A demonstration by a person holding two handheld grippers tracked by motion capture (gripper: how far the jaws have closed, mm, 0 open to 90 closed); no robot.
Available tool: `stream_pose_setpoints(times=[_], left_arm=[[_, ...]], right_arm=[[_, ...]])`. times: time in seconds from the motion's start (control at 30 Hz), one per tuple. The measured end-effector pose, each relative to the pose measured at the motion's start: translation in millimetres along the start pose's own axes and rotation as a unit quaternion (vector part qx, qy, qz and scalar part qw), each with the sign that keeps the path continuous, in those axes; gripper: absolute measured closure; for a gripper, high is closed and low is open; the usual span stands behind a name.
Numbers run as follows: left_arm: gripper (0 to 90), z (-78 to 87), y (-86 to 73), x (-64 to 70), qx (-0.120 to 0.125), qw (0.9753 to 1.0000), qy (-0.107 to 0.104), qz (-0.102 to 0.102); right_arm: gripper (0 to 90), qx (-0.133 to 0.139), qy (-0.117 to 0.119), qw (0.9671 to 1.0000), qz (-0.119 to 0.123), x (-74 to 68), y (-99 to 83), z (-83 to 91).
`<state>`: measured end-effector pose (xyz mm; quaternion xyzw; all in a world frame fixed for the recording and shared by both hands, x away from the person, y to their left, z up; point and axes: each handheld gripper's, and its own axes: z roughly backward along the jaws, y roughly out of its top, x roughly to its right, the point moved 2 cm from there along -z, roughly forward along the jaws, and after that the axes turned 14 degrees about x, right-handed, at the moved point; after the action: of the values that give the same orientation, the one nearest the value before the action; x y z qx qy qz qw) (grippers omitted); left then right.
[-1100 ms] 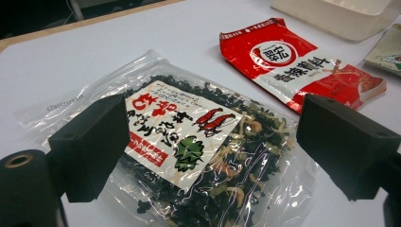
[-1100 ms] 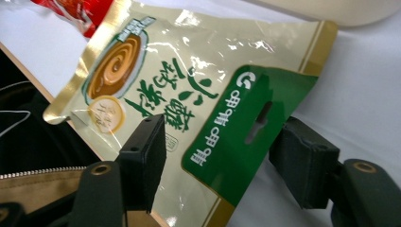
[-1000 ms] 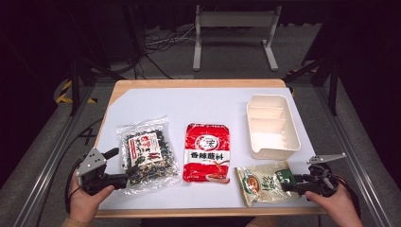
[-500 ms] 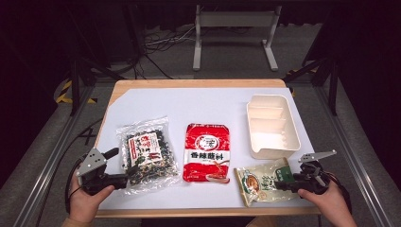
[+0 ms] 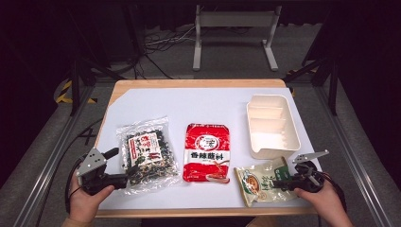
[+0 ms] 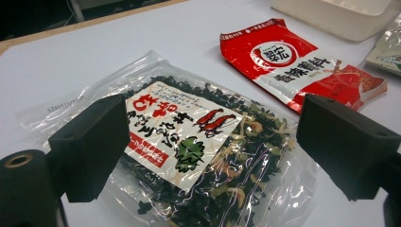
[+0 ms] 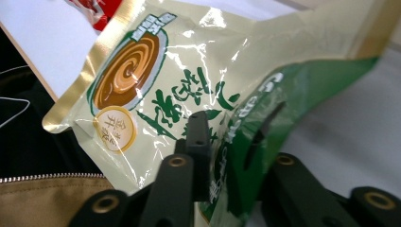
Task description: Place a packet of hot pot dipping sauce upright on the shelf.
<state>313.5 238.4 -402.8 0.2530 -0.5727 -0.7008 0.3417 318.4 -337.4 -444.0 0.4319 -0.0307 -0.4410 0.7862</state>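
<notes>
A cream and green pouch (image 5: 257, 183) lies at the table's front right. My right gripper (image 5: 283, 182) is shut on its green right edge, and in the right gripper view the jaws pinch that green band of the pouch (image 7: 179, 85) between them (image 7: 227, 156). A clear bag of dark dried greens (image 5: 145, 153) lies at front left. My left gripper (image 5: 115, 166) stands open just left of it. In the left gripper view the bag (image 6: 189, 156) lies between and beyond the two wide-apart jaws (image 6: 217, 142), which do not touch it.
A red flat packet (image 5: 207, 152) (image 6: 293, 66) lies in the middle between the two bags. A white divided tray (image 5: 272, 125) (image 6: 340, 14) stands behind the pouch at the right. The table's front edge runs close under both hands.
The right gripper has slid left onto the pouch's right edge and closed on it, and the pouch has shifted slightly. The left gripper has stayed where it was.
</notes>
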Motion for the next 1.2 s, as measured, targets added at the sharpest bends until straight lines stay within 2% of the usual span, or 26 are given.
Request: stream_pose_setpoints(times=[0.2, 0.4, 0.73, 1.2], left_arm=[[11.2, -0.2, -0.4, -0.5, 0.001, 1.0000, -0.001, 0.003], [11.2, 0.1, -0.4, -0.7, 0.001, 1.0000, -0.002, 0.005], [11.2, 0.9, -0.1, -1.3, 0.003, 1.0000, -0.002, 0.007], [11.2, 2.1, 0.5, -1.9, 0.004, 1.0000, -0.002, 0.005]], right_arm=[[88.4, 0.002, -0.002, 1.0000, -0.003, -1.4, 2.0, 0.8], [89.0, 0.002, -0.007, 1.0000, 0.004, -5.7, 6.1, 2.9], [89.2, 0.021, 0.003, 0.9996, 0.020, -17.6, 19.9, 14.7], [89.3, 0.037, -0.010, 0.9962, 0.078, -40.5, 46.9, 41.4]])
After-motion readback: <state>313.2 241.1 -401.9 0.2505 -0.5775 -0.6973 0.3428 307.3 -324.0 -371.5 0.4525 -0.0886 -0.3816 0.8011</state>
